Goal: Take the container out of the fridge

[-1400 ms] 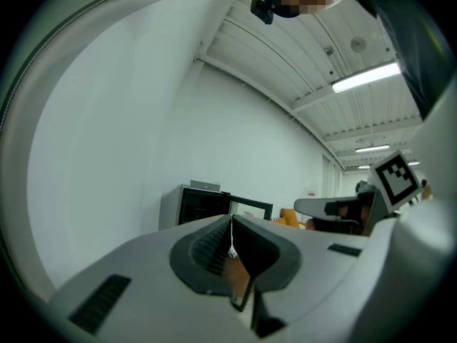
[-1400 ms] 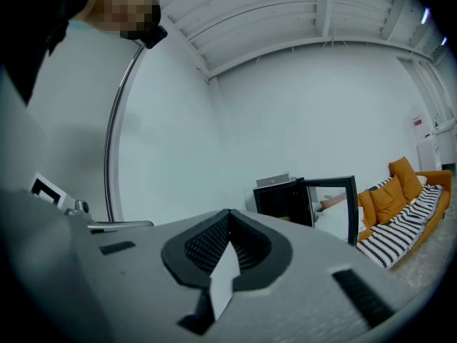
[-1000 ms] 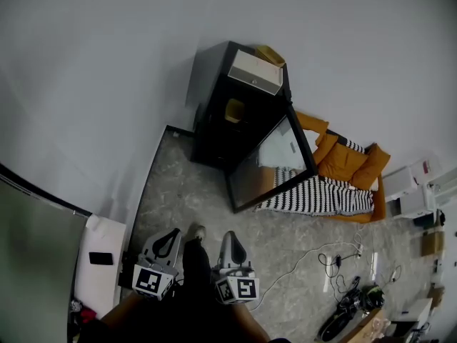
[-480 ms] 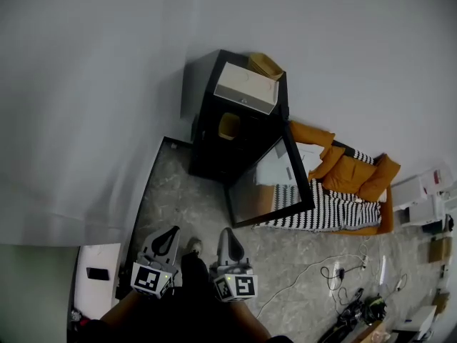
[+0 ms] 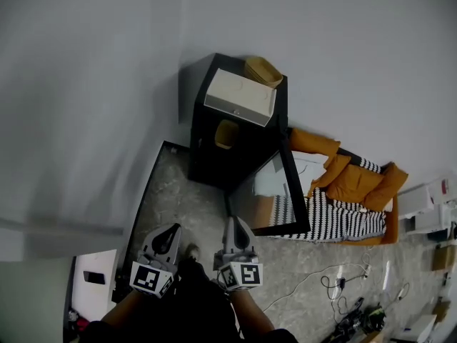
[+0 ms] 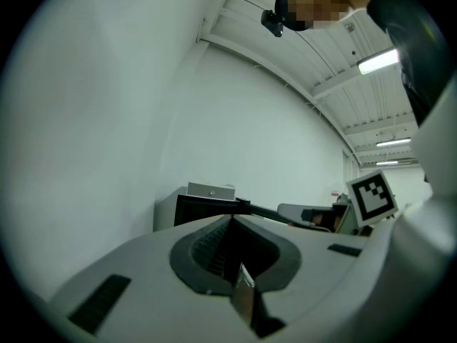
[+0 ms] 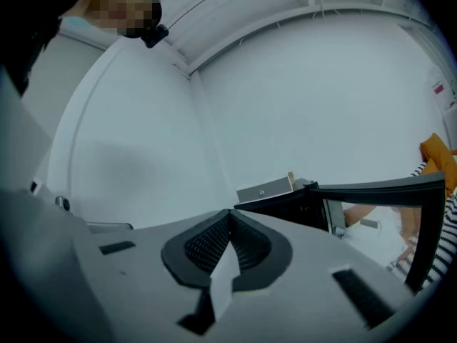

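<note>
At the lower left of the head view, the left hand-held gripper is held out over the grey floor, with its marker cube nearest the camera. In the left gripper view its jaws are seen closed tip to tip, and nothing is gripped between them. Just to its right, the right hand-held gripper is held alongside it, pointing the same way. Its jaws are likewise pressed together and nothing is carried.

Ahead of both, a black fridge is set against the pale wall. The container, a yellowish shape, is seen inside the fridge's upper compartment, well apart from both hand-held grippers and untouched by either. It lies beyond their tips, closer to the line of the right one. It cannot be made out in either gripper view, where only the dark fridge front is shown.

On the fridge top a white box is placed, and a tan basket is set behind it by the wall. The glass door is swung open to the right of the compartment.

Further right, orange cushions and a striped blanket are seen on the floor, and cables are strewn nearer the camera
</note>
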